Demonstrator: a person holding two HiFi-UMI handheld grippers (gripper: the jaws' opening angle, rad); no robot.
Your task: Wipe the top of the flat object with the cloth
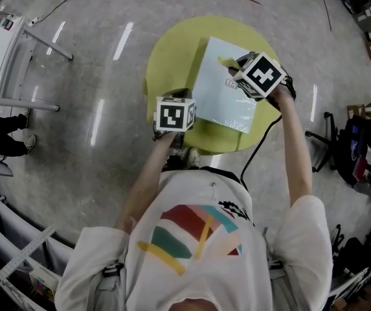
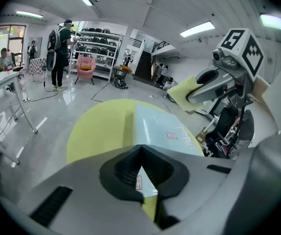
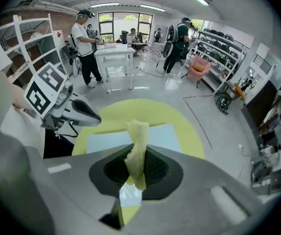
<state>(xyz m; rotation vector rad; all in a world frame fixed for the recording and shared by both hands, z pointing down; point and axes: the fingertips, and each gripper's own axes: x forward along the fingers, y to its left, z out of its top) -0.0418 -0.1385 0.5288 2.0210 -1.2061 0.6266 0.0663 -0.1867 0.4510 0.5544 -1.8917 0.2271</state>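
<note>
A pale blue flat board (image 1: 221,92) lies on a round yellow table (image 1: 166,63). My right gripper (image 1: 236,65) hangs above the board's far edge, shut on a crumpled yellow cloth (image 1: 226,61). In the right gripper view the cloth (image 3: 138,131) stands up between the shut jaws (image 3: 135,153), clear of the board (image 3: 106,141) below. My left gripper (image 1: 180,96) hovers at the board's near left corner. Its jaws (image 2: 140,150) are shut with nothing between them, over the board (image 2: 160,126). The left gripper view also shows the right gripper (image 2: 214,84) holding the cloth (image 2: 183,95).
A white folding table (image 1: 4,57) stands on the floor at left, and dark chairs and gear (image 1: 344,148) at right. The right gripper's cable (image 1: 258,148) hangs off the table's near edge. Several people (image 3: 84,43) stand farther off by shelves and a pink chair (image 2: 85,67).
</note>
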